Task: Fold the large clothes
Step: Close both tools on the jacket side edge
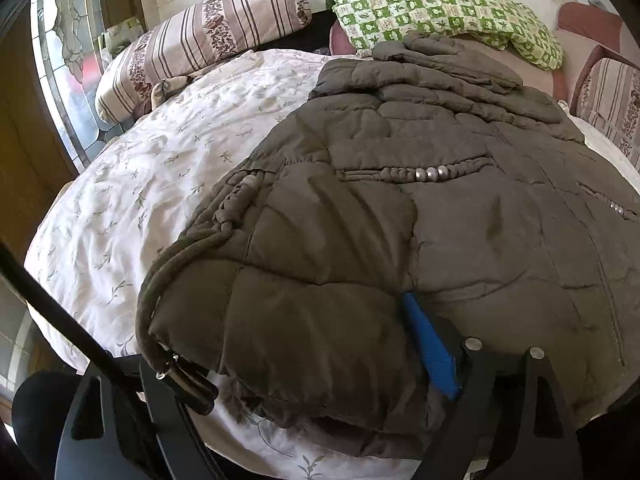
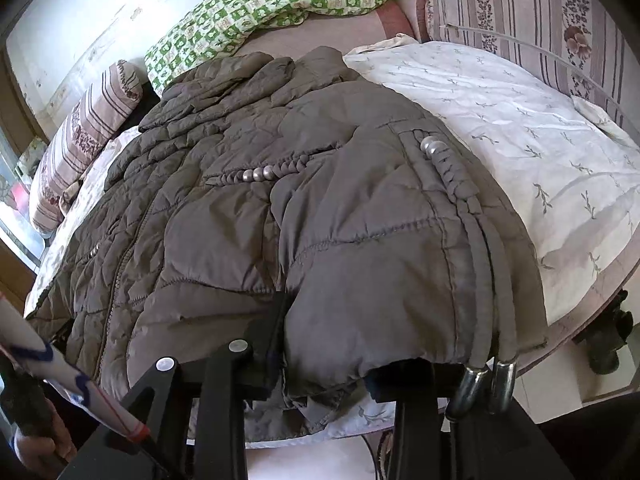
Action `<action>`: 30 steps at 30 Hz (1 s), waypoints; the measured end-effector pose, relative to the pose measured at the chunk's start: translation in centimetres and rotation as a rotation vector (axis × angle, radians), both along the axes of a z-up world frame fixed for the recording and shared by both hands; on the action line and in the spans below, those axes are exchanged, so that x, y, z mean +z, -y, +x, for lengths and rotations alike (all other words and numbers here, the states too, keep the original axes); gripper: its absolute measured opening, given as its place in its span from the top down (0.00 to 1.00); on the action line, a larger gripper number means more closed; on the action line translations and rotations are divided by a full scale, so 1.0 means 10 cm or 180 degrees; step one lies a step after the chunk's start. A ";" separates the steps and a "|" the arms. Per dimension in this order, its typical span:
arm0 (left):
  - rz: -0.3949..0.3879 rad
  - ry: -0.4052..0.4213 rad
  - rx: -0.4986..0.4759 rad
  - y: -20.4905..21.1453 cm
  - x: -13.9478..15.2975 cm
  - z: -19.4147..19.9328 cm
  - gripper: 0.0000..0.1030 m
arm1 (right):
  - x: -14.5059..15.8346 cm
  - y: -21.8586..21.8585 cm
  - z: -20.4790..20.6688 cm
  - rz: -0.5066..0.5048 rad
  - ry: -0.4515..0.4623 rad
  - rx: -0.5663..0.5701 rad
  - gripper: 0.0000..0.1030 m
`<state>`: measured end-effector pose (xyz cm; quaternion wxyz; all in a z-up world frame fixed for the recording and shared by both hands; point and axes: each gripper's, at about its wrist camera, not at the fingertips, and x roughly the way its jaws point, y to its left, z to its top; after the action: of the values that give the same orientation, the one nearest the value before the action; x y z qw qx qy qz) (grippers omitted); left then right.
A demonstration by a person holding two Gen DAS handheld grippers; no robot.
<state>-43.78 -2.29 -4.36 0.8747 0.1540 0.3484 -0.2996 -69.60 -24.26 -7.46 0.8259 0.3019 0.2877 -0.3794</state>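
Observation:
A brown quilted jacket (image 1: pixel 400 208) lies spread on the bed, its hem toward me and its sleeve folded over the top. My left gripper (image 1: pixel 288 340) stands wide over the jacket's left hem corner. One of its fingertips (image 1: pixel 428 340), blue padded, touches the fabric; the other finger is hidden under the hem and the metal-tipped drawcords (image 1: pixel 176 372). In the right wrist view the jacket (image 2: pixel 320 200) fills the middle. My right gripper (image 2: pixel 332 340) is shut on the right hem corner, with puckered fabric bunched between its black fingers. The drawcord ends (image 2: pixel 484 384) hang beside it.
The bed has a white floral sheet (image 1: pixel 140 180). A striped bolster (image 1: pixel 200 40) and a green checked pillow (image 1: pixel 440 12) lie behind the jacket. A leaded glass door (image 1: pixel 68 60) is at the left. A striped cushion (image 2: pixel 520 12) stands at the right. A person's sleeve (image 2: pixel 40 360) shows at the lower left.

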 end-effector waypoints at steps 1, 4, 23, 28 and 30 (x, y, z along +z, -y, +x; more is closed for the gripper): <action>-0.0001 -0.0003 -0.0002 0.01 0.00 0.00 0.17 | 0.00 0.01 0.00 0.0015 -0.0003 -0.0003 0.64; -0.0001 -0.0004 0.0006 0.01 0.00 0.00 0.16 | 0.01 0.03 0.00 0.0060 -0.0006 -0.0004 0.64; -0.0028 -0.0053 -0.0036 -0.02 0.01 0.03 0.27 | 0.05 0.03 -0.01 0.0037 0.0036 -0.0010 0.78; -0.0170 0.0093 -0.0151 -0.09 0.18 -0.06 0.67 | 0.19 -0.01 -0.06 -0.0058 0.0195 -0.0009 0.82; -0.0278 0.0071 -0.0173 -0.14 0.26 -0.05 0.71 | 0.29 -0.02 -0.10 -0.0118 0.0317 -0.0004 0.83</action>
<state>-44.27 -0.86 -1.76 0.8760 0.1284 0.3210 -0.3364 -70.61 -24.03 -4.60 0.8444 0.3053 0.2390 -0.3698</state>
